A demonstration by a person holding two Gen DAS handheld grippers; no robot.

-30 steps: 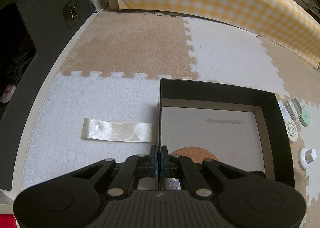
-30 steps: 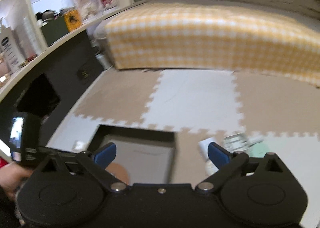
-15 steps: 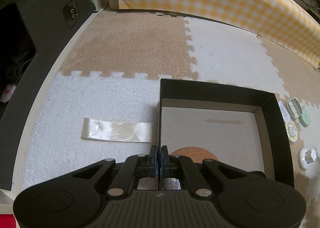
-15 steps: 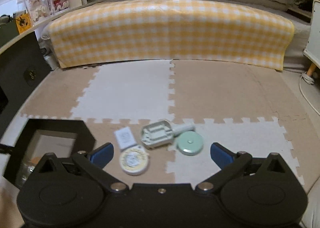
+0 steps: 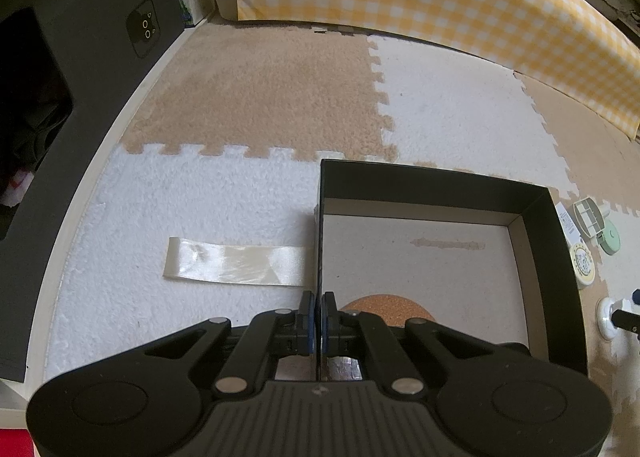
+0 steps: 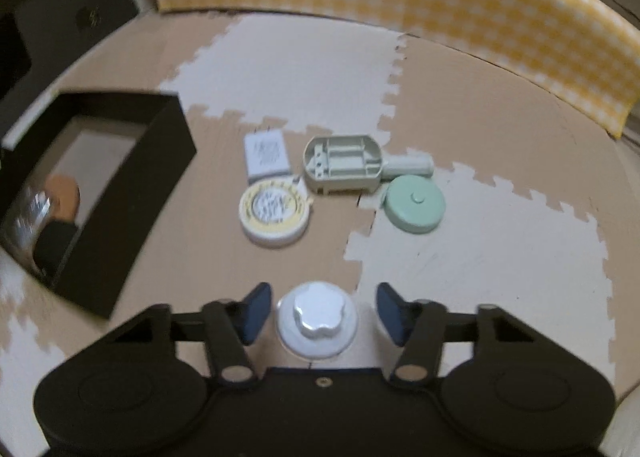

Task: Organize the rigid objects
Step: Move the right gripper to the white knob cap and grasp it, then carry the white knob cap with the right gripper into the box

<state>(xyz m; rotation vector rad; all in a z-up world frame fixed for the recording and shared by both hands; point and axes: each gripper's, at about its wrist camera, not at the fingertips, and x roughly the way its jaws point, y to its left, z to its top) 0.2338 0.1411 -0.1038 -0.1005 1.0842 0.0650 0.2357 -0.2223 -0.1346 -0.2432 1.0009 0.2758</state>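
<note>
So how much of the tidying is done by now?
Barely begun. A cork disc already lies in the black box, whose wall the left gripper pinches. The right gripper has been closing around a white knob. Four items are still on the mat.

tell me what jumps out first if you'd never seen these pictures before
The right gripper straddles a white round knob-topped piece on the floor mat, its jaws just closing in but pads not yet touching it. The left gripper is shut on the wall of a black box with a cork disc inside. Beyond lie a yellow-rimmed disc and a mint-green round case.
</note>
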